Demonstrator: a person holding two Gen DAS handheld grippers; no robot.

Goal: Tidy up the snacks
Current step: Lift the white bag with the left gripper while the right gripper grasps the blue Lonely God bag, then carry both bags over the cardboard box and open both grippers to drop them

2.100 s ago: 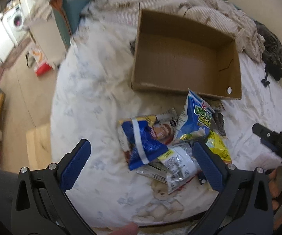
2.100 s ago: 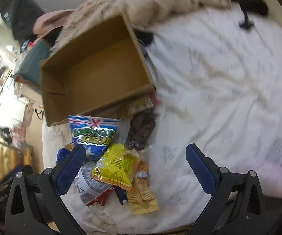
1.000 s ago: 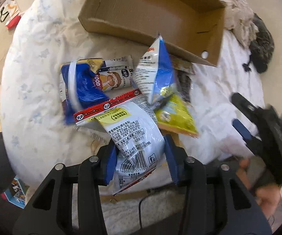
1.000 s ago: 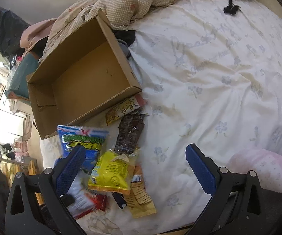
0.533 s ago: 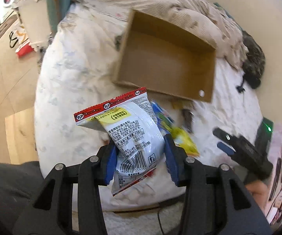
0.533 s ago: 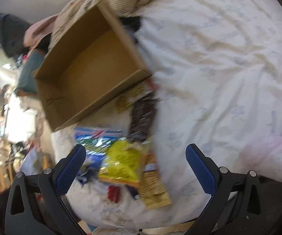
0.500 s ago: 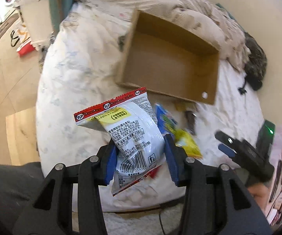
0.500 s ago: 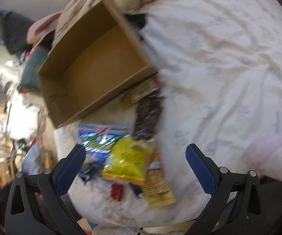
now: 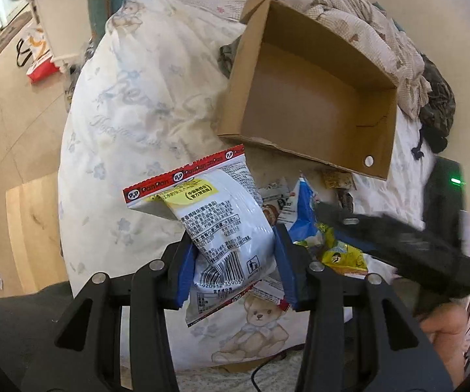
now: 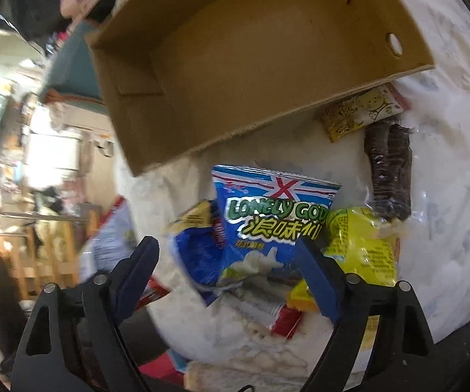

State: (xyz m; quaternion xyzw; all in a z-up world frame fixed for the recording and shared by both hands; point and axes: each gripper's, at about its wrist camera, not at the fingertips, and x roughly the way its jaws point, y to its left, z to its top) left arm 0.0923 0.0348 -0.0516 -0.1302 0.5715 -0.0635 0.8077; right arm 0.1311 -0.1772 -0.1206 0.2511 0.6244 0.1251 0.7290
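the left hand-held gripper [image 9: 235, 261] was clamped on the white snack bag [image 9: 225, 225]; the right hand-held gripper [image 10: 231, 268], spread apart, risked crushing the blue chip bag [image 10: 270, 225].

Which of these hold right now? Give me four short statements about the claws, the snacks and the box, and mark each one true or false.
1. The left claw is shut on the white snack bag. True.
2. The cardboard box already holds snacks. False: nothing shows inside it.
3. The right claw is open around the blue chip bag. True.
4. The dark cookie pack lies inside the box. False: it lies on the bedsheet, outside the box.
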